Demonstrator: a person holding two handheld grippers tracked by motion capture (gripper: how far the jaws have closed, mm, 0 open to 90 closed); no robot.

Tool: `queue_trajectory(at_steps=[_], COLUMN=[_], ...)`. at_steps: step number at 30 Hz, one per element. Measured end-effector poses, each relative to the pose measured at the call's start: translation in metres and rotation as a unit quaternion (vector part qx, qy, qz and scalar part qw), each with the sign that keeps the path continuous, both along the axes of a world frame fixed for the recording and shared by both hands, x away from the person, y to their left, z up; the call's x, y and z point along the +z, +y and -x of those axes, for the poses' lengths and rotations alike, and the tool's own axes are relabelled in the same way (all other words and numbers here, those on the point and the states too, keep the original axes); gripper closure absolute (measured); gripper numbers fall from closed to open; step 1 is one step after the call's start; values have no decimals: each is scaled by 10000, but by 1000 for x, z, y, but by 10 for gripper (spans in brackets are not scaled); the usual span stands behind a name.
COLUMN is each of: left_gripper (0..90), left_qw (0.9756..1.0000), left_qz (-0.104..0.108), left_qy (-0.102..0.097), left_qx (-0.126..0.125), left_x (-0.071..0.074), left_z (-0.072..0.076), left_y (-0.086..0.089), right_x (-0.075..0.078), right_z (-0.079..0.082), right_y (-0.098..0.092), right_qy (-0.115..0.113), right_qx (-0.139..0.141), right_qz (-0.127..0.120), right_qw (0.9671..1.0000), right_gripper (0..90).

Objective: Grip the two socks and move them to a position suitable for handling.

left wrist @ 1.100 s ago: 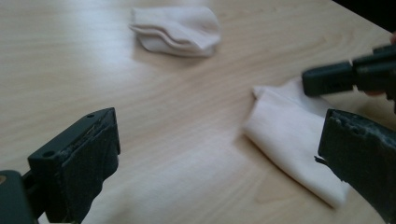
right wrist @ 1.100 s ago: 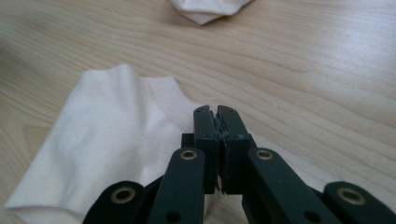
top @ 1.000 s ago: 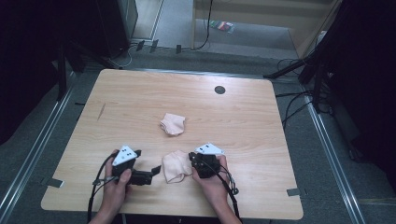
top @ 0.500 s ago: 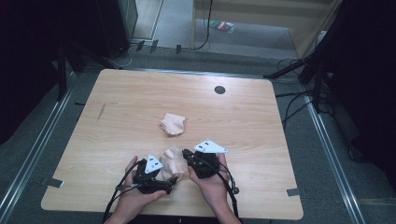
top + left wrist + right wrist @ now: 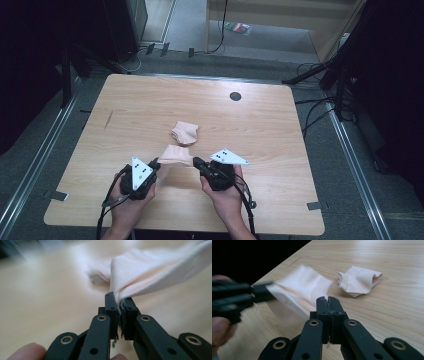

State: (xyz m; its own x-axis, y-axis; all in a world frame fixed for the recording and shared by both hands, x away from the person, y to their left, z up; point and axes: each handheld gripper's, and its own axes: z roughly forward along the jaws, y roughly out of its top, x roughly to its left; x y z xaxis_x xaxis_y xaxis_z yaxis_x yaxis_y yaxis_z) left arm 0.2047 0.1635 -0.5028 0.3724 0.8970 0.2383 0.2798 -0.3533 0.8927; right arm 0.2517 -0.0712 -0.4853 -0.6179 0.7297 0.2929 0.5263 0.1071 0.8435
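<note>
In the high view, a person's two hands come in from the bottom edge over a wooden table [image 5: 280, 150]. The left gripper [image 5: 156, 164] and the right gripper [image 5: 196, 162] both point toward a pale pink sock [image 5: 176, 155] that is stretched between them, near the front part of the table. A second sock [image 5: 185, 133] lies crumpled just behind it, toward the middle of the table and apart from both grippers. A small dark round hole [image 5: 235, 96] is in the tabletop farther back.

In the left gripper view, the left gripper [image 5: 119, 305] has just been closing, and its black jaws now pinch one edge of the pale pink sock [image 5: 155, 272]. The fabric rises from the jaws to the upper right, lifted off the table.

In the right gripper view, the right gripper [image 5: 328, 304] has its jaws pressed together on the near edge of the pale pink sock [image 5: 304, 292]. The left gripper [image 5: 259, 293], blurred, holds the opposite end at the left side. The second sock [image 5: 359, 280] lies on the wood to the right, not touched.
</note>
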Motion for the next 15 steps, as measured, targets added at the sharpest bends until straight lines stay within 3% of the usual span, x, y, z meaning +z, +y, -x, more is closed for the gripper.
queue_trajectory(at_steps=[1,2,3,4,5,6,7,8,9,10,11,12,13,14,15], left_gripper=[865,863,861,860,854,854,782,719,591,506,506,382,320,286,286], left_qw=[9993,9993,9972,9958,9958,9933,9876,9876,9809,9809,9775,9752,9711,9702,9702], left_qz=[-256,-256,-291,-251,-251,-272,-185,-185,115,115,311,450,677,883,883], left_qy=[-98,-98,277,444,444,645,979,979,1319,1319,1411,1452,1510,1442,1442], left_qx=[-245,-245,-633,-757,-757,-919,-1214,-1214,-1426,-1426,-1538,-1606,-1717,-1736,-1736], left_x=[1,1,-9,-17,-17,-24,-35,-35,-40,-40,-40,-40,-38,-35,-35], left_z=[5,5,2,0,0,-3,-7,-7,-12,-12,-13,-14,-16,-17,-17], left_y=[-9,-9,-19,-23,-23,-27,-31,-31,-30,-30,-28,-24,-18,-8,-8], right_x=[-2,-2,-7,-9,-14,-14,-25,-25,-35,-35,-38,-43,-46,-48,-48], right_z=[-1,-1,-4,-5,-7,-7,-12,-12,-16,-16,-17,-18,-19,-21,-21], right_y=[1,1,-2,-4,-8,-8,-18,-18,-28,-28,-31,-36,-39,-42,-42], right_qy=[6,6,13,23,76,76,207,207,373,373,371,406,476,431,431], right_qx=[-11,-11,-110,-155,-218,-218,-361,-361,-471,-471,-503,-535,-523,-514,-514], right_qz=[56,56,196,281,352,352,502,502,590,590,694,775,754,915,915], right_qw=[10000,10000,9997,9995,9991,9991,9979,9979,9964,9964,9956,9947,9946,9935,9935], right_gripper=[895,895,895,895,895,895,895,895,895,895,895,894,893,885,885])
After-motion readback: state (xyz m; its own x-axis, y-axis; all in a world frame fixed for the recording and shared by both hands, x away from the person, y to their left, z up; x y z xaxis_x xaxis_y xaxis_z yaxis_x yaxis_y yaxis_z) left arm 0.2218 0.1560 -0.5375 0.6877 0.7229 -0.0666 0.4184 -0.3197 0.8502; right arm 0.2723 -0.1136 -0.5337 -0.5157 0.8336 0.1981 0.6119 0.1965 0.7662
